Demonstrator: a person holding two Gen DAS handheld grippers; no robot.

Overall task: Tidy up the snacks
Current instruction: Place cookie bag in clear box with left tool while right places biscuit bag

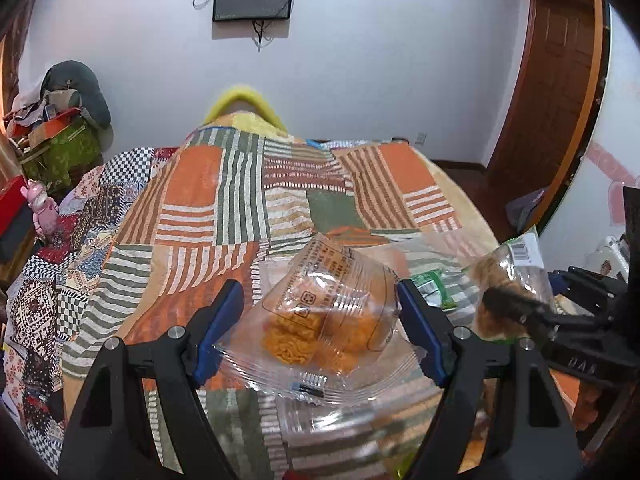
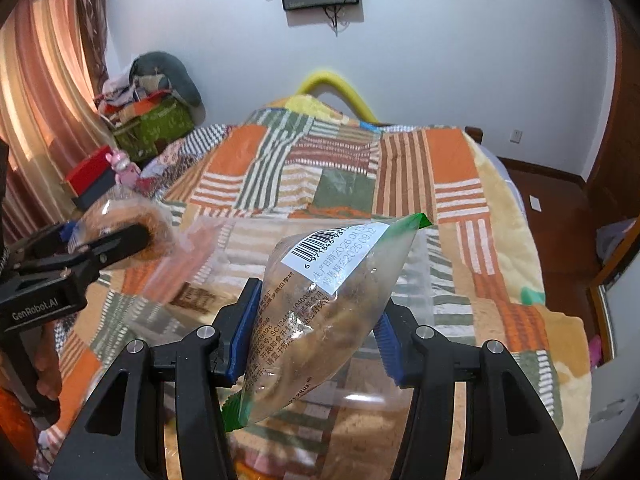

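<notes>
Crinkly clear plastic is what we have in both tongs, held up over the bed (image 1: 240, 200) with its striped patchwork blanket. Our left tongs (image 1: 320, 324) stand fairly wide, their blue pads pressed on either side of a transparent packet of orange noodle snack (image 1: 320, 320). Our right tongs (image 2: 316, 332) are narrower, closed on the middle of a clear bag with a barcode label (image 2: 324, 300) that tilts up to the right. We judge both packs light, soft and slippery, the film apt to slide and the contents apt to crumble under a hard squeeze. We would take each across its filled middle, as now, rather than by a thin sealed edge.
</notes>
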